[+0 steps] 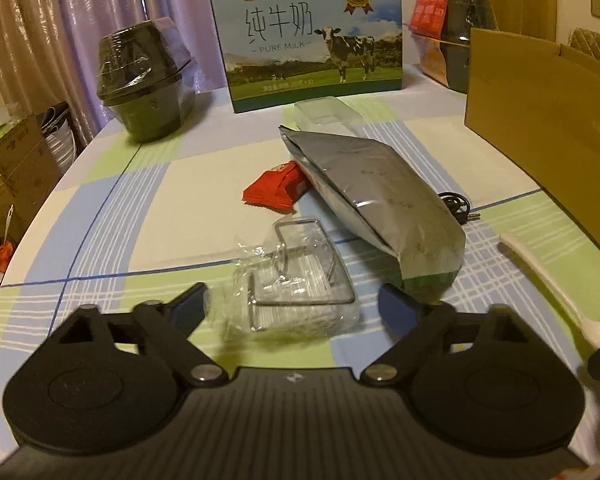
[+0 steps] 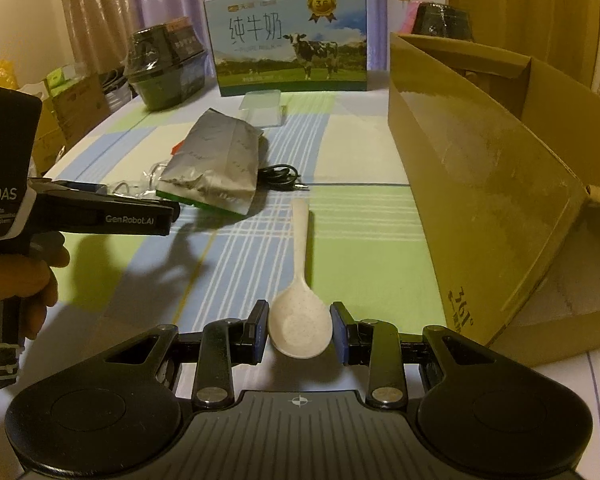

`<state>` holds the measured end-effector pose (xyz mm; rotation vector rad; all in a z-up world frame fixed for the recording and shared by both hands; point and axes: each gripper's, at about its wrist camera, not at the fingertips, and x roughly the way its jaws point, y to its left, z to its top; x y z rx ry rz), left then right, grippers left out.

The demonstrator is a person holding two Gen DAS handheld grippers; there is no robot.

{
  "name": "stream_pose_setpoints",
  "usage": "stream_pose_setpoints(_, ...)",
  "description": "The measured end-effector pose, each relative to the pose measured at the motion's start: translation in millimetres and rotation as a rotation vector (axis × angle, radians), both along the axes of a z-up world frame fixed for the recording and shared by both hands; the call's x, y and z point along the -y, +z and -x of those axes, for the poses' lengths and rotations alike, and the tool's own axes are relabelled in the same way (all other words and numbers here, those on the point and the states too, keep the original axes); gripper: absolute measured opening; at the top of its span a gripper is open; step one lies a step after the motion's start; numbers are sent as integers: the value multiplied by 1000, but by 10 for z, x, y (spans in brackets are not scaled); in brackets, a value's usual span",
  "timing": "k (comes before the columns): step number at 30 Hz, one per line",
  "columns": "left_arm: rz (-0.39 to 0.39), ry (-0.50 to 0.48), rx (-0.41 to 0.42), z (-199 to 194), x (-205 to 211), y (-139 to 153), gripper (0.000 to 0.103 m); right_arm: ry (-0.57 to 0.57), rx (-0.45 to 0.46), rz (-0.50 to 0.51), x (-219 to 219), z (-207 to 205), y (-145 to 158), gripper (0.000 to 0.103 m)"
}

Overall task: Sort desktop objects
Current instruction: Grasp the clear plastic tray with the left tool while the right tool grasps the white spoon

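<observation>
The cream plastic spoon [image 2: 300,320] on the checked tabletop [image 2: 364,216] is flanked, untouched, by the narrowed right hand-held gripper [image 2: 299,332], beside the open brown cardboard box [image 2: 480,200], contents unseen. The left hand-held gripper [image 1: 292,308] is spread wide around a clear-wrapped wire rack [image 1: 296,280].

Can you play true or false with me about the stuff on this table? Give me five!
1. The white spoon lies between the right gripper's fingers. True.
2. The left gripper is squeezed shut on the red packet. False: its jaws are wide open, either side of a clear wrapped pack with a wire frame, and the red packet lies farther off.
3. The milk box has a cow on it. True.
4. The silver bag is inside the cardboard box. False: it lies on the tablecloth, left of the box.
5. The black cable is coiled beside the silver bag. True.
</observation>
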<state>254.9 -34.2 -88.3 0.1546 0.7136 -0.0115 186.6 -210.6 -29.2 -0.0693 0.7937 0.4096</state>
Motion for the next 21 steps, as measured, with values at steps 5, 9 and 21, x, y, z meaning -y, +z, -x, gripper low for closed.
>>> stream_pose_setpoints(5,-11,-13,-23,3,8,-19,54,1,-3,-7,4,-7,-9,30)
stream_pose_setpoints(9,9,-9,-55,237,7,32,53,4,-5,-16,22,49,12,30)
stream_pose_setpoints(21,88,-65,-70,1469,84,200,59,-2,-38,-36,194,475,69,30)
